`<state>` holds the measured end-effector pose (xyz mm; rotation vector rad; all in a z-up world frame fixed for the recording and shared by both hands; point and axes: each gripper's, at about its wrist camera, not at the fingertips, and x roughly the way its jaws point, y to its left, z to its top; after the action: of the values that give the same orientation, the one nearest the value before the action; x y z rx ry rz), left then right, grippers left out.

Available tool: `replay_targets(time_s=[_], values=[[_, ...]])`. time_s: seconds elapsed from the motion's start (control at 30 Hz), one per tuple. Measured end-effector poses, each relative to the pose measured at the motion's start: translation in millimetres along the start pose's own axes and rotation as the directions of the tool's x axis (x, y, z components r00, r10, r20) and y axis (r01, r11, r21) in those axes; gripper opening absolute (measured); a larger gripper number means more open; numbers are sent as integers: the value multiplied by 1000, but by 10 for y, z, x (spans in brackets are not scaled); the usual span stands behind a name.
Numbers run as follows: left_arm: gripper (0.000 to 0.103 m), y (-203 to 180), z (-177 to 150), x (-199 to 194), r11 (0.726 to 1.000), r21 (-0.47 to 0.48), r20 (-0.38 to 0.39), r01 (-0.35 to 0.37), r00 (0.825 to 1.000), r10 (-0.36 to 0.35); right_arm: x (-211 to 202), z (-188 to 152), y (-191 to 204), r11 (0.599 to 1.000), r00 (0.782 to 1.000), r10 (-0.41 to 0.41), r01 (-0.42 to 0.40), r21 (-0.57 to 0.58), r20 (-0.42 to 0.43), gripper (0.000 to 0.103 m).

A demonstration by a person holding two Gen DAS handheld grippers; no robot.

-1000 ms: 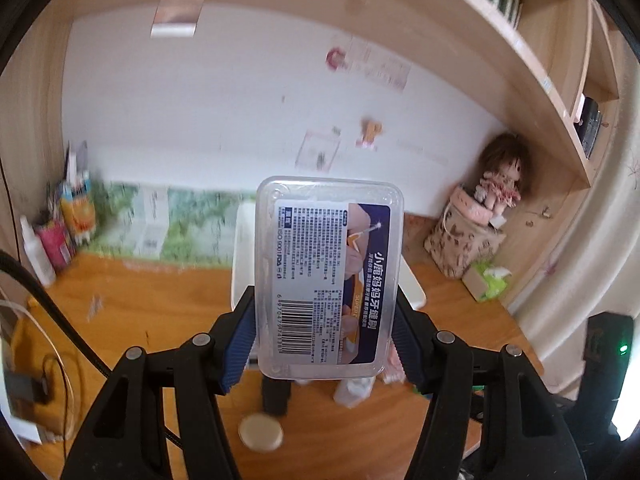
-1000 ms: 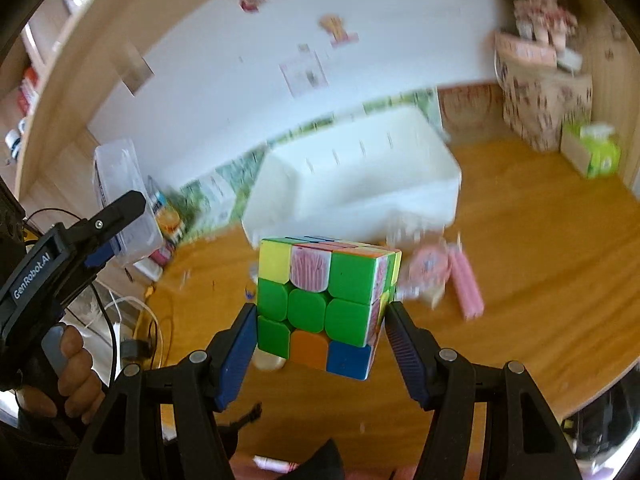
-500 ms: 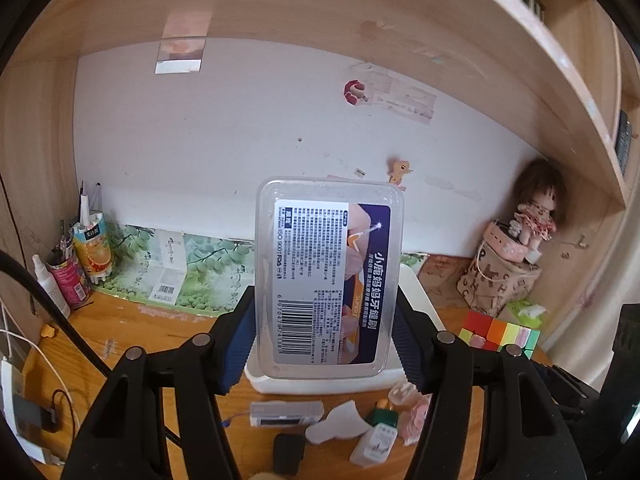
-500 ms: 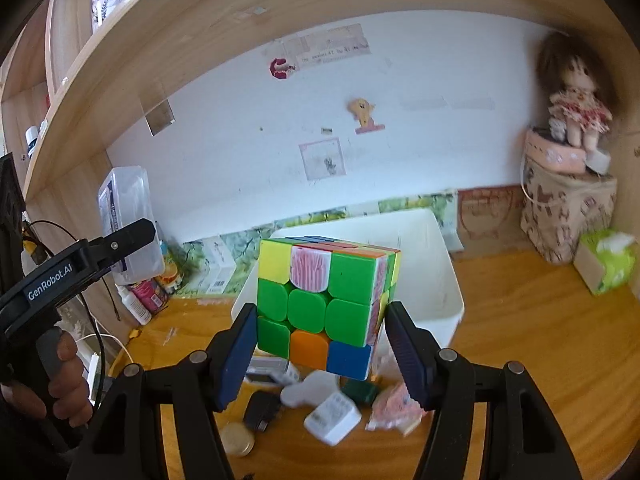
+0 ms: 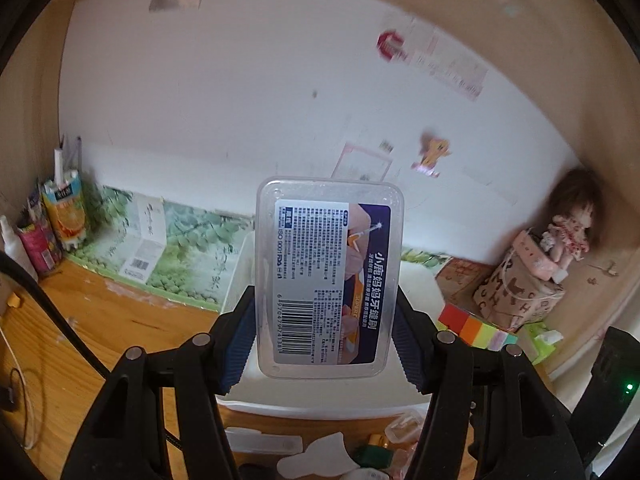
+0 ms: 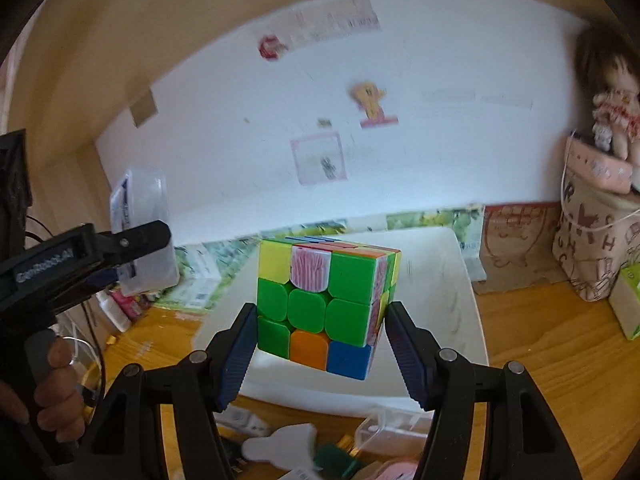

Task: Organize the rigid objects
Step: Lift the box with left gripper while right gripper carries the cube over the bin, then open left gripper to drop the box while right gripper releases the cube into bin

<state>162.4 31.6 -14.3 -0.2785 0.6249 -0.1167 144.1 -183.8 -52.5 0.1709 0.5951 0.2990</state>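
Note:
My left gripper [image 5: 325, 299] is shut on a clear plastic box [image 5: 328, 240] with a blue and white label, held upright by its long sides. Behind and below it stands a white bin [image 5: 320, 408] on the wooden desk. My right gripper [image 6: 322, 312] is shut on a colourful puzzle cube [image 6: 348, 276], held in the air in front of the same white bin [image 6: 452, 280]. The cube [image 5: 476, 328] shows at the right of the left wrist view. In the right wrist view a hand holds the left gripper [image 6: 132, 248] with the clear box [image 6: 144, 232] at the far left.
Small items [image 6: 280, 444] lie on the desk before the bin. A doll [image 5: 572, 224] sits on a patterned bag [image 5: 516, 292] at the right, beside a green tissue pack [image 6: 628, 300]. Bottles and cartons [image 5: 60, 216] stand at the left wall. A wooden shelf hangs overhead.
Both grippers have swung toward the white bin, and it now looks larger and closer in both views. The box and the cube stayed gripped.

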Motion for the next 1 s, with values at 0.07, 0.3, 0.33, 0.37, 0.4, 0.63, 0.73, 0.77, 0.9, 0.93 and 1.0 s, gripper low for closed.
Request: replay_targets(time_s=[0.07, 0.3, 0.33, 0.37, 0.4, 0.63, 0.73, 0.77, 0.9, 0.93, 1.0], values=[[66, 2, -14, 152, 1000, -7, -23, -13, 1000, 12, 140, -24, -72, 1000, 1000, -6, 6, 9, -22, 65], [66, 80, -51, 505, 998, -38, -62, -55, 997, 52, 469, -112, -240, 999, 995, -31, 32, 18, -93, 65], [66, 86, -58, 545, 998, -41, -70, -57, 996, 54, 498, -123, -252, 999, 994, -30, 32, 22, -104, 65], [66, 97, -69, 582, 997, -46, -79, -64, 995, 60, 516, -130, -262, 999, 993, -29, 32, 26, -110, 65], [66, 97, -75, 614, 997, -48, -84, -68, 994, 64, 535, -134, -269, 999, 993, -28, 31, 30, -117, 65], [67, 111, -120, 753, 995, -66, -137, -72, 989, 63, 574, -145, -266, 999, 991, -34, 37, 26, -126, 65], [83, 113, -106, 716, 995, -85, -110, -61, 993, 52, 587, -135, -260, 999, 990, -34, 37, 20, -137, 67], [85, 113, -98, 701, 995, -85, -100, -60, 994, 51, 585, -131, -264, 999, 990, -37, 41, 23, -136, 68], [87, 108, -48, 640, 996, -77, -92, -54, 995, 47, 542, -115, -276, 997, 990, -54, 60, 41, -132, 74], [87, 114, -34, 617, 995, -78, -91, -56, 995, 49, 517, -107, -274, 997, 990, -57, 64, 45, -128, 75], [87, 135, -4, 567, 995, -83, -85, -59, 995, 52, 462, -93, -260, 997, 991, -63, 69, 46, -117, 77]])
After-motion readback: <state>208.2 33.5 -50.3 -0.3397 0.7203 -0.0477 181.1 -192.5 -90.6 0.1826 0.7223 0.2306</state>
